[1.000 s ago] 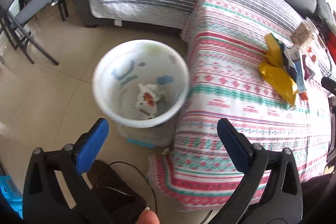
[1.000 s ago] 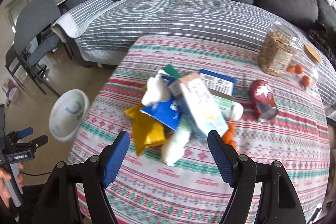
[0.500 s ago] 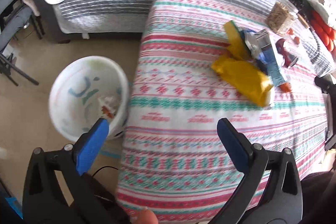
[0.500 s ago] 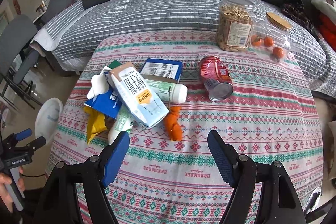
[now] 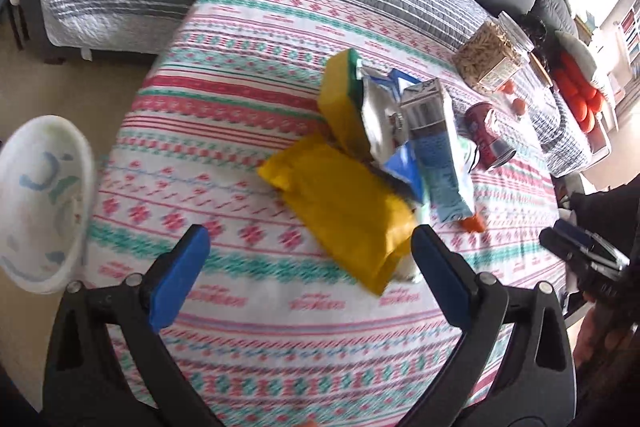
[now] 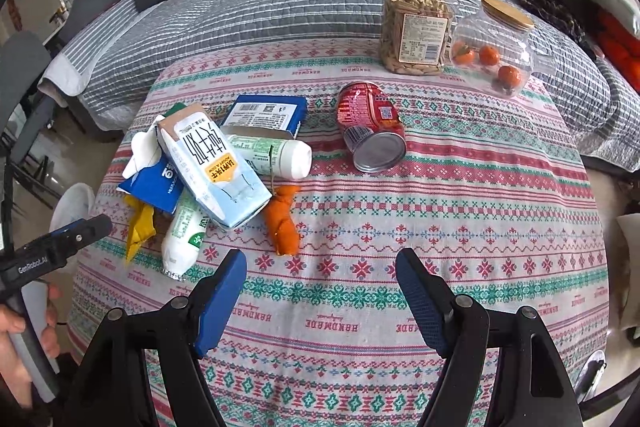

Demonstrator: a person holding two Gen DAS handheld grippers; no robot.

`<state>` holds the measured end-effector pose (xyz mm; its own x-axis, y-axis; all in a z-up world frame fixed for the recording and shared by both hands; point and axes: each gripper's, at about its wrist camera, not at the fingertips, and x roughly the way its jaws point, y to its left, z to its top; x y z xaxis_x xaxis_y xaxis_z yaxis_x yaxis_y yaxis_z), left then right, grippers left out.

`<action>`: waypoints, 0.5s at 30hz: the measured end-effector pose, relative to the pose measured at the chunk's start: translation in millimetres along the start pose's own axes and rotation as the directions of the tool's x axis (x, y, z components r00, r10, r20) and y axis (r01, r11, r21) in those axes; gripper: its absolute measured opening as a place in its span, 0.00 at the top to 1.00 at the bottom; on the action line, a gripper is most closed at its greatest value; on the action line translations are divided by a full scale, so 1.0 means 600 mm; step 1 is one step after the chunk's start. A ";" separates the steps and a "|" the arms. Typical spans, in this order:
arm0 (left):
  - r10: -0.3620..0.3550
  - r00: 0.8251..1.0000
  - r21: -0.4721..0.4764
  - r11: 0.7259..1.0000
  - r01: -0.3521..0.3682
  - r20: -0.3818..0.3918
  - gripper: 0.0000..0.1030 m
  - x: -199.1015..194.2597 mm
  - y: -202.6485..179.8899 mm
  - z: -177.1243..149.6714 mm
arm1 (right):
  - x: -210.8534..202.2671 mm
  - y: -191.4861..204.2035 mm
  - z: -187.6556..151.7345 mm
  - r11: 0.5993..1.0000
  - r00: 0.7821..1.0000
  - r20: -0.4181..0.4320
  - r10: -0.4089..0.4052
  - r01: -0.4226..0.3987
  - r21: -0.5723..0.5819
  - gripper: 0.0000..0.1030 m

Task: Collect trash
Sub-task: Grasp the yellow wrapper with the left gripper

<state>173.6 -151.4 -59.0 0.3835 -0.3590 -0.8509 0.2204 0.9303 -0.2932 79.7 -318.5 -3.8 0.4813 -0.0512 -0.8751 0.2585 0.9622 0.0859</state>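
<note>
Orange wrapper (image 6: 285, 219) plain only from right; both claws (image 5: 308, 263) (image 6: 320, 291) released, empty.

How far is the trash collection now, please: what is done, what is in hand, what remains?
Done: nothing can be confirmed; the white bin beside the table is blurred here. In hand: nothing. The left gripper is open above the yellow bag, and the right gripper is open and empty. Left: the milk carton, white bottle, blue box, orange scrap and red can lie on the tablecloth.
</note>
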 end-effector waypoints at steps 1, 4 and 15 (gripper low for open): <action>-0.013 1.000 -0.002 1.000 0.013 -0.008 0.03 0.010 -0.009 0.002 | 0.001 -0.004 0.000 1.000 1.000 -0.003 -0.002 0.002 0.003 0.24; -0.008 1.000 0.014 1.000 0.009 -0.023 0.03 0.033 -0.033 0.003 | 0.005 -0.015 0.000 1.000 1.000 -0.009 -0.009 0.009 0.013 0.24; 0.028 0.998 -0.004 1.000 -0.029 -0.064 0.34 0.073 -0.026 0.010 | 0.026 -0.035 0.009 0.999 0.999 -0.041 -0.019 0.020 0.026 0.24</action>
<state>192.4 -182.2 -88.8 0.3311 -0.3271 -0.8851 0.2053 0.9405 -0.2707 86.2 -341.0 -16.8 0.4416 -0.0583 -0.8953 0.2900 0.9536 0.0809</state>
